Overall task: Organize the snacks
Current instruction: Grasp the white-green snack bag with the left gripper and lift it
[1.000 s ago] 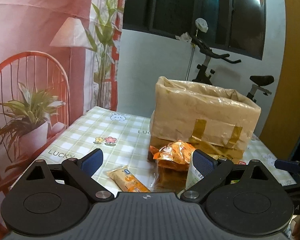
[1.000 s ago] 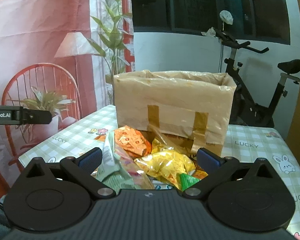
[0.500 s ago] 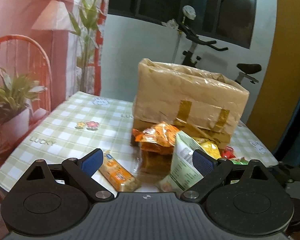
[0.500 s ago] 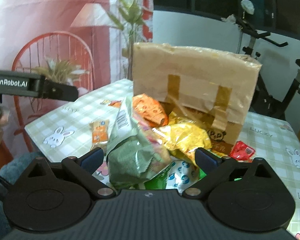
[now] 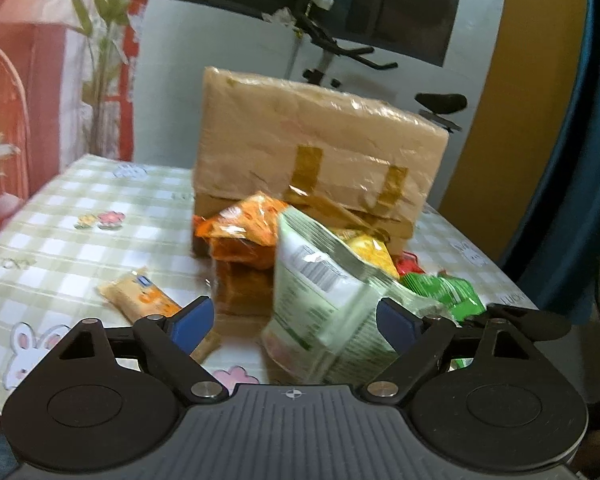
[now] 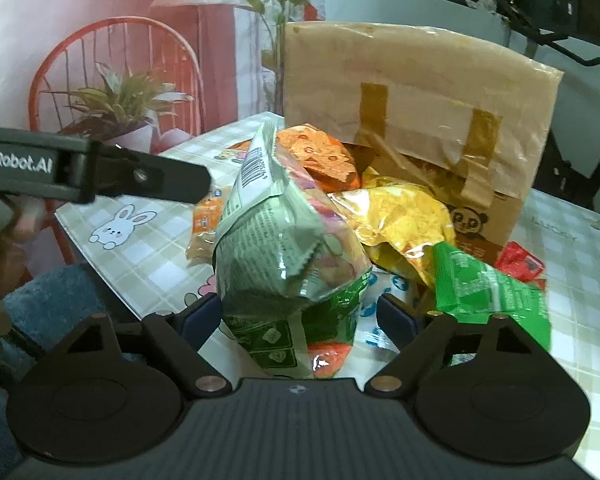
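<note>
- The left gripper [image 5: 296, 320] is closing its jaws, which are standing wide; the pale green snack bag [image 5: 324, 300] is sitting between them toward the right blue pad, and contact is not clear through the blur.
- The right gripper [image 6: 300, 316] is also closing, its jaws wide apart around the same pale green snack bag [image 6: 276, 248], which is standing upright between the pads; neither pad is plainly pressing on it.
- Just beyond the bag, an orange packet [image 5: 244, 224] is lying on top of a clear-wrapped brown block [image 5: 240, 284].
- A yellow crinkled bag [image 6: 404, 216] and a bright green packet [image 6: 484, 284] are lying to the right of the pale bag in the right wrist view, with a small red sachet [image 6: 520, 264] further right.
- A small orange biscuit bar [image 5: 140, 296] is lying apart on the left of the checked tablecloth [image 5: 80, 248].
- A taped cardboard box [image 5: 320, 152] is standing behind the pile, touching it at the base.
- An exercise bike [image 5: 340, 48] is standing behind the box by the wall.
</note>
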The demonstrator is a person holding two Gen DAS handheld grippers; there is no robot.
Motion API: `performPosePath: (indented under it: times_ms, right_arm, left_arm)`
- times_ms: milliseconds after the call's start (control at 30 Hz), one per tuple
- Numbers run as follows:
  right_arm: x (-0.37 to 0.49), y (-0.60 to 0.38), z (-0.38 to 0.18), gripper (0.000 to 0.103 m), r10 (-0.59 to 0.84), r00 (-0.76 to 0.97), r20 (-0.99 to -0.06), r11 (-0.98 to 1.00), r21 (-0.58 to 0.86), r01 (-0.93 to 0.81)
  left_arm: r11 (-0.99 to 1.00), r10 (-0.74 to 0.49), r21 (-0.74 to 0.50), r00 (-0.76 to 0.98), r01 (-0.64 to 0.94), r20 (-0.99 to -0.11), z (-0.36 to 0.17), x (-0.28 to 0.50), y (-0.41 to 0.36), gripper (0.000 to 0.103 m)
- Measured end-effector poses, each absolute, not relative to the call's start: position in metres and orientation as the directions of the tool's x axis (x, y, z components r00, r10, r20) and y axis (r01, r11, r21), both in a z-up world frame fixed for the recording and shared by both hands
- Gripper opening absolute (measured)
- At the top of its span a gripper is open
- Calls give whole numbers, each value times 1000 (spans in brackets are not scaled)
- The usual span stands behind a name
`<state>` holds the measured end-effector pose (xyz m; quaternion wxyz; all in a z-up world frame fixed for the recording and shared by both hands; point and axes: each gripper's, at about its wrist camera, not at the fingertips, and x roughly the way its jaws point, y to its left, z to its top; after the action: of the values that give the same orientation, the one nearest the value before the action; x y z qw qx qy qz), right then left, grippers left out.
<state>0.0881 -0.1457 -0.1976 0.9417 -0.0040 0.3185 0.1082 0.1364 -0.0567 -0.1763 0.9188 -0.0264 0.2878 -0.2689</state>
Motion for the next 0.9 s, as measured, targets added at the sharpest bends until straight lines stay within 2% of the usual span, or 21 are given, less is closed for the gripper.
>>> performPosePath:
  times_ms: [367,467,900]
  right_arm:
    - [90,-140,-207,86,235,794,-561,965,36,-260]
    - [93,-141,-210,86,245,800,-548,964,48,-263]
    - [98,-142,-215,88,250,810,-530,965,70,-252]
  left_arm:
    - [814,-575,-290,631,503,-521,-194,150,-58,89]
    - [803,-593,-317,628,505,-504,-196,152,-57,82]
    - [760,-649,-399,584,512,-487,-202,155,-57,81]
